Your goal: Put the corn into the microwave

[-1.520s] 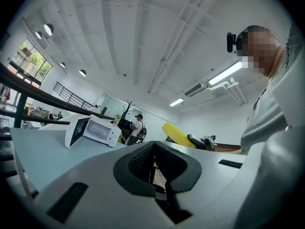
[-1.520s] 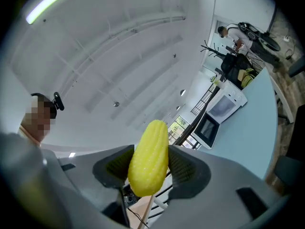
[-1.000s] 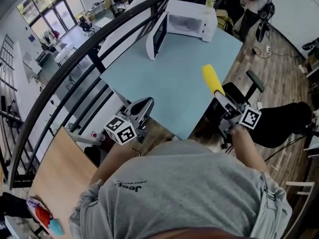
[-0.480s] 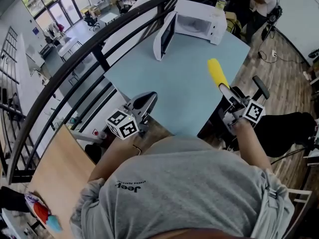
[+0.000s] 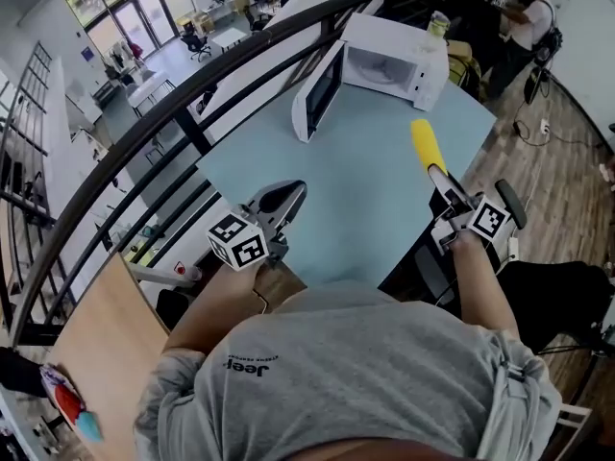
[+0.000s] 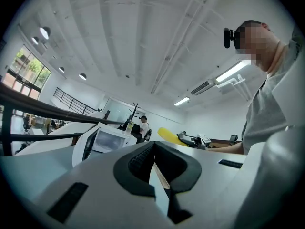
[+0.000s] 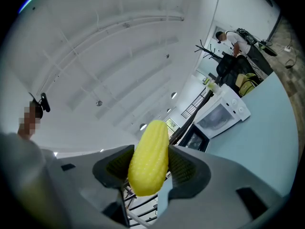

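Note:
The white microwave point(image 5: 394, 58) stands at the far end of the light blue table point(image 5: 356, 195), its door point(image 5: 320, 92) swung open to the left. My right gripper point(image 5: 440, 176) is over the table's right edge, shut on the yellow corn point(image 5: 426, 145), which sticks out past the fingertips toward the microwave. In the right gripper view the corn point(image 7: 150, 156) sits between both pads, with the microwave point(image 7: 220, 113) ahead. My left gripper point(image 5: 286, 198) is above the table's near left edge, shut and holding nothing. Its own view shows the microwave point(image 6: 112, 140) and the corn point(image 6: 167, 135).
A dark curved railing point(image 5: 192, 94) runs along the table's left side. A black chair point(image 5: 514, 209) stands by the right edge. A person point(image 5: 527, 12) stands behind the microwave, and a bottle point(image 5: 439, 24) shows beyond it. A wooden desk point(image 5: 106, 353) is at lower left.
Both grippers have moved forward over the table toward the microwave, the right one carrying the corn. The jaws stand as before.

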A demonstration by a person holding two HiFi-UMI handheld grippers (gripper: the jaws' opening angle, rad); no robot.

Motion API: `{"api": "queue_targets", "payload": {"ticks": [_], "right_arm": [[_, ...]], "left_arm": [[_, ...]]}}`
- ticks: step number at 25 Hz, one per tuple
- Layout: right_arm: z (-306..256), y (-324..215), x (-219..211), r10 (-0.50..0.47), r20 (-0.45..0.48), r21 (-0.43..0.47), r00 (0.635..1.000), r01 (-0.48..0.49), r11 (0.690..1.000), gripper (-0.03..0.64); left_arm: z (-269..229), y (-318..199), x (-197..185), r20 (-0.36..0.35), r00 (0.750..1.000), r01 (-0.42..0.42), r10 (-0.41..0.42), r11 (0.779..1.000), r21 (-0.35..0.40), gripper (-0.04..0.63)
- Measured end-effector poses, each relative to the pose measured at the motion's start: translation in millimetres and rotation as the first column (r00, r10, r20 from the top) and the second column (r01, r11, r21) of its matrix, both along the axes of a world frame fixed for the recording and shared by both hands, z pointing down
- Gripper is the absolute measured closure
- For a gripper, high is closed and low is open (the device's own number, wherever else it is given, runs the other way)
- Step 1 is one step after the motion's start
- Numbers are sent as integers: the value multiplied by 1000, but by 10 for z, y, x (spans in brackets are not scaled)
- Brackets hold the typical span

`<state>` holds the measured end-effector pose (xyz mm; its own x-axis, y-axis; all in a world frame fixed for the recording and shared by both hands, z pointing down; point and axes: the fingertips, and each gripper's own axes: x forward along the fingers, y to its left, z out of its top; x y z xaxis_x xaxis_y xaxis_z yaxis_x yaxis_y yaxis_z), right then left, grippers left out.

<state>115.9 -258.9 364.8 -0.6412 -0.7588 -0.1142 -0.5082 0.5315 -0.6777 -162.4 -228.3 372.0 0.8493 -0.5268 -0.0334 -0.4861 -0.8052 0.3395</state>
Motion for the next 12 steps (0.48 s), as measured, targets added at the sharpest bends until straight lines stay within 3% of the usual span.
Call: {"api": "queue_targets", "payload": {"ticks": [7, 12], "right_arm": [[328, -1083, 575, -35, 1, 13, 999, 35, 999, 387], [774, -1863, 790, -18, -12, -17, 1000, 18, 1000, 387]], "left_arm": [[257, -955, 813, 29, 1000, 12, -10, 998, -65, 577], [573, -1539, 1219, 92, 996, -13, 22, 995, -95, 577]]}}
